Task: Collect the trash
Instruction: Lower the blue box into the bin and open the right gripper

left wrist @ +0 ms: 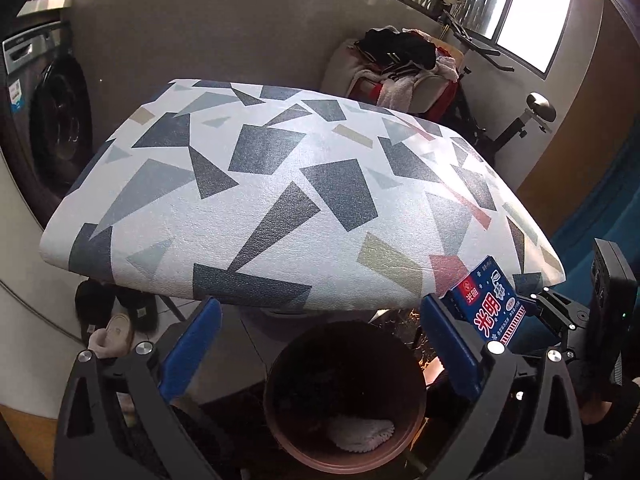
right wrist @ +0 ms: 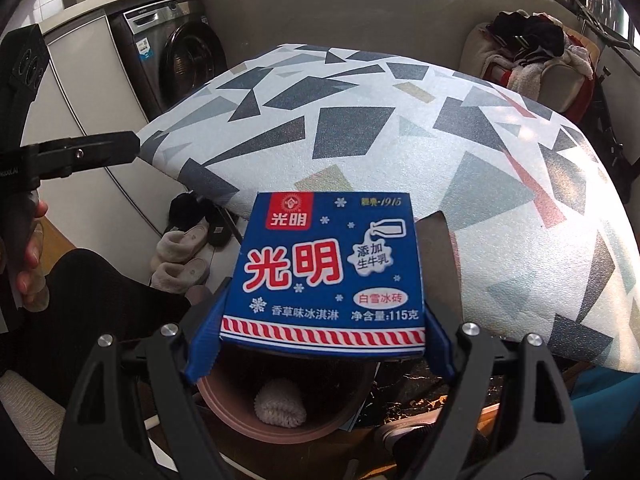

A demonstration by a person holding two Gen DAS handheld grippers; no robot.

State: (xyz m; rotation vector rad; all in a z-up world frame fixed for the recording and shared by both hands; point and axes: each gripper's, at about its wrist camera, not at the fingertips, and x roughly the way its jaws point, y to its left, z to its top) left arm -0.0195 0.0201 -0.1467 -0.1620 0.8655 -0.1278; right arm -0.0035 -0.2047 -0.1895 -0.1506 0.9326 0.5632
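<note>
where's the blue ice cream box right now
The blue ice cream box is clamped in the right gripper, held above the brown trash bin just off the near edge of the patterned table. In the left wrist view it shows at lower right.

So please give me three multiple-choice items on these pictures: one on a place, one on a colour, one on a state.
1. Where is the bin?
A. on the table
B. on the floor, below the box
C. beside the washer

2. What is the main colour of the box?
A. blue
B. green
C. yellow

3. What state is the left gripper in?
A. shut on the box
B. shut on a cloth
C. open, holding nothing

Key: 1 B, the bin's mouth shows under the box held by the right gripper; 2 A, its printed face is blue; 3 C, its fingers stand wide apart over the bin.
</note>
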